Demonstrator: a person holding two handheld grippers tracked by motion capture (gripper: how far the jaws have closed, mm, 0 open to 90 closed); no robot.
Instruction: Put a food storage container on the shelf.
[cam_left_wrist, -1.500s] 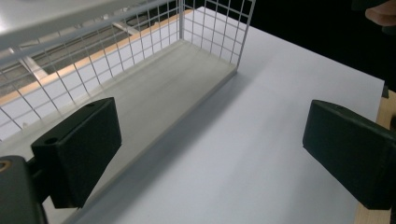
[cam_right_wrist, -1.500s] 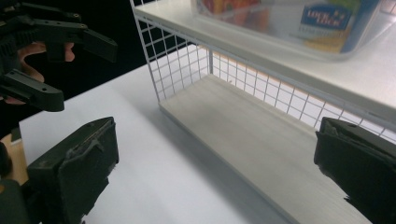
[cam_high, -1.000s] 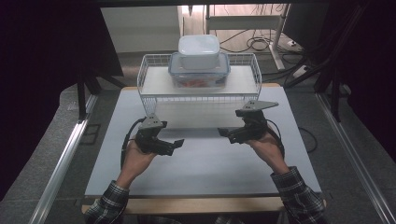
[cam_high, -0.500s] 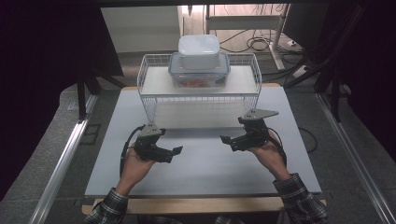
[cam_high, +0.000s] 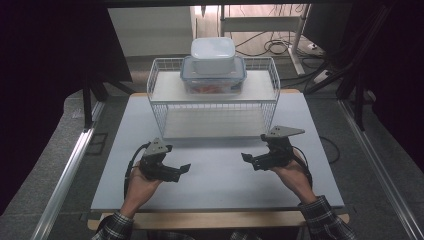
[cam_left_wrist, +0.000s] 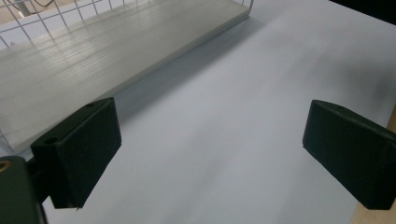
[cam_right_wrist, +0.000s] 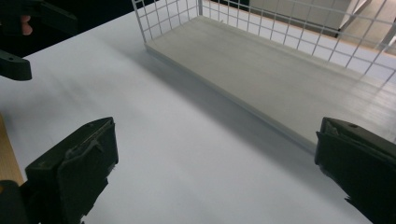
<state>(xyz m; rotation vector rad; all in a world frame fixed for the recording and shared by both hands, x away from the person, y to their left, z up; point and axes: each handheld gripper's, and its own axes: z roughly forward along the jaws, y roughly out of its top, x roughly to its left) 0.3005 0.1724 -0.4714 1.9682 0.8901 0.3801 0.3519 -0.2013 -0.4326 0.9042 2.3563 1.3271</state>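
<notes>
Both hands low over the worktop's (cam_high: 215, 175) near edge — left gripper (cam_high: 172, 170) and right gripper (cam_high: 255, 161) spread wide, empty, facing inward. Stacked containers (cam_high: 213, 70) wait atop the wire rack (cam_high: 165, 97) at the far edge — presumably next.

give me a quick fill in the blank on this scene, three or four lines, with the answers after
1. The small white container sits on top of the larger clear ____.
2. Both containers rest on the ____ shelf of the white wire rack.
3. The left gripper and the right gripper both have their jaws ____, with nothing between them.
4. The grippers hover over the white ____, in front of the rack.

Missing words: container; top; open; table
</notes>
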